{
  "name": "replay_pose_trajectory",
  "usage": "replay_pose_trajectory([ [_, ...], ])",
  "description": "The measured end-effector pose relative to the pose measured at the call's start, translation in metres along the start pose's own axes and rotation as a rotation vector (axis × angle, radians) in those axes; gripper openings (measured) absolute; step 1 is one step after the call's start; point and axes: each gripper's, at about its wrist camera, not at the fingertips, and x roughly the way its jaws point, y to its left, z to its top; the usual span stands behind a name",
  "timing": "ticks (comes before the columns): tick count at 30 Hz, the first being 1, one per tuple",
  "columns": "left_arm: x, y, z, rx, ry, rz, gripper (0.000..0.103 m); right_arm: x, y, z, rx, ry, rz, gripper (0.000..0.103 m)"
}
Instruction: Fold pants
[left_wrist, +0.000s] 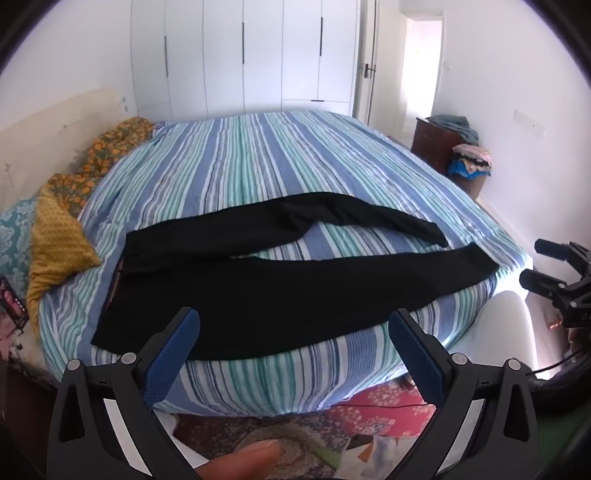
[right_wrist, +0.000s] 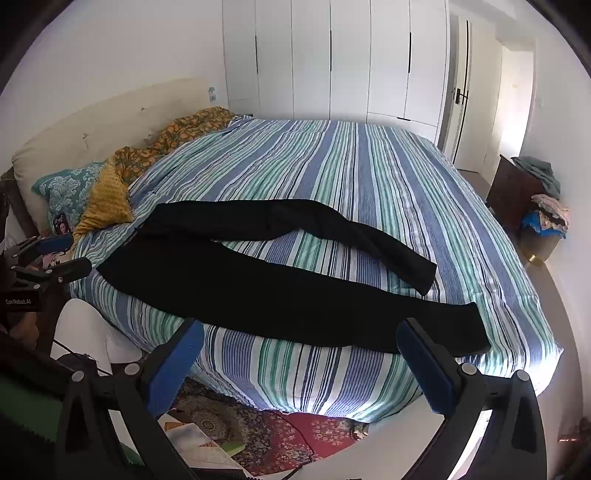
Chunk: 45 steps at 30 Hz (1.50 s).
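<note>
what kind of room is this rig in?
A home bedroom, almost certainly. A bed with a striped cover fills both views, with patterned pillows against a headboard at one end, and a white floor-to-ceiling wardrobe along the far wall. Black pants lie spread on the bed.

One pair of black pants (left_wrist: 229, 280) (right_wrist: 258, 280) lies unfolded and flat along the near edge of the striped bed (left_wrist: 258, 155) (right_wrist: 369, 166), waistband toward the left edge, legs spread apart toward the right, far leg bent.
</note>
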Motion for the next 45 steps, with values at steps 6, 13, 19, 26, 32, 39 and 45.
replay_pose_trajectory([
  [6,-0.001,0.005,0.003,0.004,0.012,-0.007,0.102,-0.003,-0.001,0.002,0.027,-0.011,0.013,0.103],
  [13,0.003,-0.002,0.001,0.027,0.013,0.041,0.103,-0.002,-0.015,-0.001,0.021,-0.038,-0.006,0.103],
  [19,0.003,0.008,0.002,-0.009,0.018,0.046,0.103,0.003,-0.013,-0.001,0.025,-0.011,-0.017,0.103],
  [26,0.006,0.008,0.001,-0.024,0.038,0.063,0.103,0.003,-0.017,-0.001,0.053,0.008,0.004,0.103],
  [32,0.008,0.013,0.000,-0.052,0.054,0.075,0.102,0.003,-0.010,-0.001,0.019,0.010,-0.006,0.103],
  [39,0.006,0.018,0.000,-0.073,0.041,0.097,0.102,0.005,-0.006,-0.001,0.002,0.016,-0.005,0.103],
  [45,0.007,0.020,0.001,-0.071,0.041,0.096,0.102,0.006,-0.003,-0.001,-0.013,0.007,-0.021,0.103],
])
